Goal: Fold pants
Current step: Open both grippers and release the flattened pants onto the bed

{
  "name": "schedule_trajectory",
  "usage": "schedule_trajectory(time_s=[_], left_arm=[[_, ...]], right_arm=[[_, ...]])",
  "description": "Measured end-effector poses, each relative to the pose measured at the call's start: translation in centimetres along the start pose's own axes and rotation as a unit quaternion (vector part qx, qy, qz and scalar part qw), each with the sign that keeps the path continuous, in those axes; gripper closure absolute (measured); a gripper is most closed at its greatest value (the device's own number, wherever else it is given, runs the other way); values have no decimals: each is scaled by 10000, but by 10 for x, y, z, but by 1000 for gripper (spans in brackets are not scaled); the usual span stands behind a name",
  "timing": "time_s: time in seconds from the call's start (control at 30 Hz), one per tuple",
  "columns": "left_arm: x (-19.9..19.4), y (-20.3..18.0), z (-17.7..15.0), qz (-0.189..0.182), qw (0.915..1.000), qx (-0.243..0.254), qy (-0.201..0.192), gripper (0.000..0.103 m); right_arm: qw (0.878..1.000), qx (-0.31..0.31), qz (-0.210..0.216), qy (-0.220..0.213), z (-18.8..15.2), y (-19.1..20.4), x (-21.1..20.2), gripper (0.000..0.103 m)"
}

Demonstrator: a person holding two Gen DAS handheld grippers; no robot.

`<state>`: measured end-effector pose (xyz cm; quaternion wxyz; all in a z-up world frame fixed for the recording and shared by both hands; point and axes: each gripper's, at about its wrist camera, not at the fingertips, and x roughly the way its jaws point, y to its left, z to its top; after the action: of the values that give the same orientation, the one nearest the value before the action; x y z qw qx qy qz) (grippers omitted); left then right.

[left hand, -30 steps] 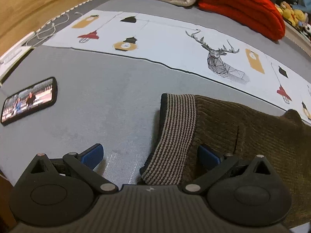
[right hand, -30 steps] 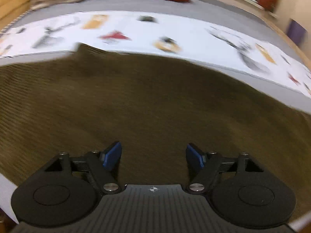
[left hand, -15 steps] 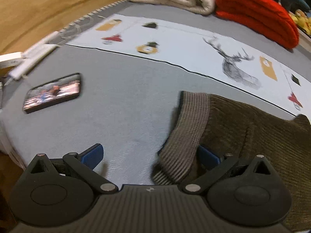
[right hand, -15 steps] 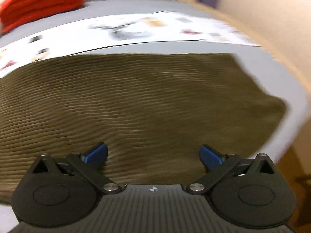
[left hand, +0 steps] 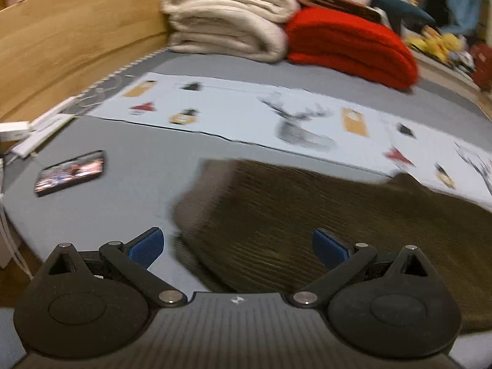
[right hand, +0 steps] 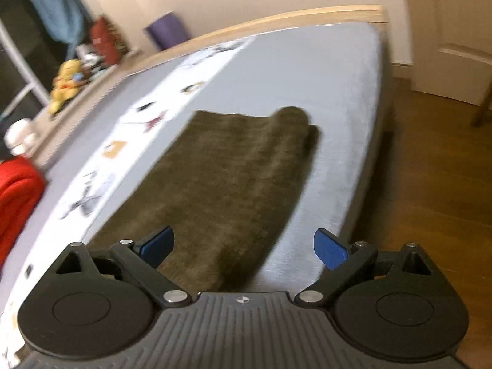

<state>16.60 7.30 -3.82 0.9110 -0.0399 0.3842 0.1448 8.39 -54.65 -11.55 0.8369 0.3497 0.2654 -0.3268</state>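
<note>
The pants (left hand: 307, 215) lie flat on the bed (left hand: 129, 184), laid lengthwise, and both tools hang over them with nothing held. The left gripper (left hand: 236, 246) is spread wide, its 2 blue pads clear of the cloth; the waistband end sits just ahead of it and slightly to its left, blurred. The right gripper (right hand: 244, 247) is also empty and wide, though its jaws are easing inward a touch; nothing is between them but the near side edge of the pants (right hand: 221, 178) below. Far ahead of that gripper the leg end shows a raised roll of cloth, not lying flat.

From where I stand, the step looks like lining up for the next fold: each tool needs to settle on its own end before pinching. I'd want the left one to come down square on the waistband corner and the right one to travel out to the leg cuffs, taking both layers together, not just the top one. That rumpled hump at the far end should be caught or smoothed, or the fold will trap a crease. Lift both ends evenly.

The phone (left hand: 70, 173), off to the left gripper's left, lies apart from the cloth.
</note>
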Motion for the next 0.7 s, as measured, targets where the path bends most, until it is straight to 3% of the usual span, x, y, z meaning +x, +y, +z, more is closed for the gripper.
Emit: schedule_trajectory(time_s=[0.1, 0.17, 0.27, 0.4, 0.53, 0.7], left_arm=[[0, -34, -13, -238, 9992, 251, 194, 0], [0, -54, -20, -332, 9984, 373, 254, 0], [0, -76, -26, -439, 9974, 476, 312, 0], [2, -102, -29, -500, 9960, 673, 318, 0], [9, -120, -31, -469, 9949, 832, 330, 0], [18, -119, -16, -312, 9950, 911, 259, 0]], right_arm=[[10000, 60, 6, 53, 10, -7, 11, 6], [9974, 678, 49, 247, 16, -26, 19, 6], [9832, 1750, 278, 438, 24, -58, 26, 9], [9637, 2620, 323, 390, 32, -89, 34, 25], [9659, 2579, 232, -76, 48, -93, 30, 30], [9880, 1402, 298, -581, 87, -75, 43, 30]])
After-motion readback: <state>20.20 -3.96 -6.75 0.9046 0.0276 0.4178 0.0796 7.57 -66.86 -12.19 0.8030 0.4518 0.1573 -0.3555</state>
